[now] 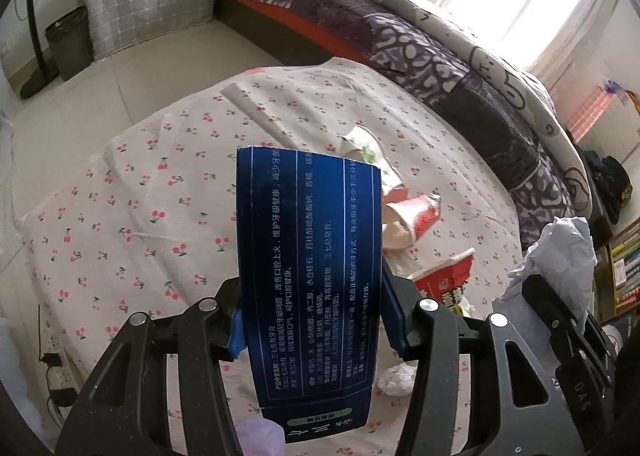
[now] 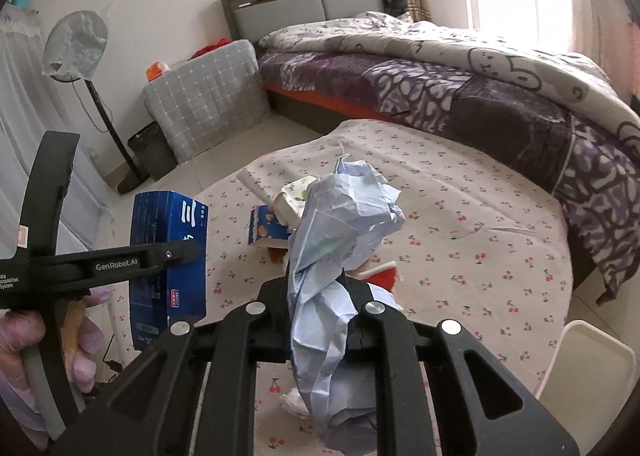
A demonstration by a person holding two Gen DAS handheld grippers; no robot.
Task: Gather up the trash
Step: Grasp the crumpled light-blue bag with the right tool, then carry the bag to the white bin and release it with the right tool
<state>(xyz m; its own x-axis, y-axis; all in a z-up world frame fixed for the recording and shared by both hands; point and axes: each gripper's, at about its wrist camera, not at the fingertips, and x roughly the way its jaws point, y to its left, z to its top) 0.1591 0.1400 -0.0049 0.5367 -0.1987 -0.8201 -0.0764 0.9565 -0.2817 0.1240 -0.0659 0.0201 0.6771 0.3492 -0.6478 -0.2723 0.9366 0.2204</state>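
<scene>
My left gripper (image 1: 312, 320) is shut on a long blue toothpaste box (image 1: 312, 268), held upright above the round table; the same blue box (image 2: 170, 256) shows at the left of the right wrist view. My right gripper (image 2: 320, 296) is shut on a crumpled pale blue paper (image 2: 344, 224), raised over the table; that paper (image 1: 560, 252) appears at the right edge of the left view. On the cherry-print tablecloth (image 1: 140, 196) lie a crushed red paper cup (image 1: 416, 216), a red snack packet (image 1: 444, 280), a green-patterned cup (image 1: 360, 144) and a white tissue wad (image 1: 396, 380).
A black waste bin (image 2: 150, 148) stands on the floor by a grey checked cabinet (image 2: 208, 96) and a fan stand (image 2: 116, 144). A bed with a purple quilt (image 2: 460, 88) runs behind the table. A white chair (image 2: 588, 368) sits at the table's right. A small blue snack box (image 2: 266, 230) lies mid-table.
</scene>
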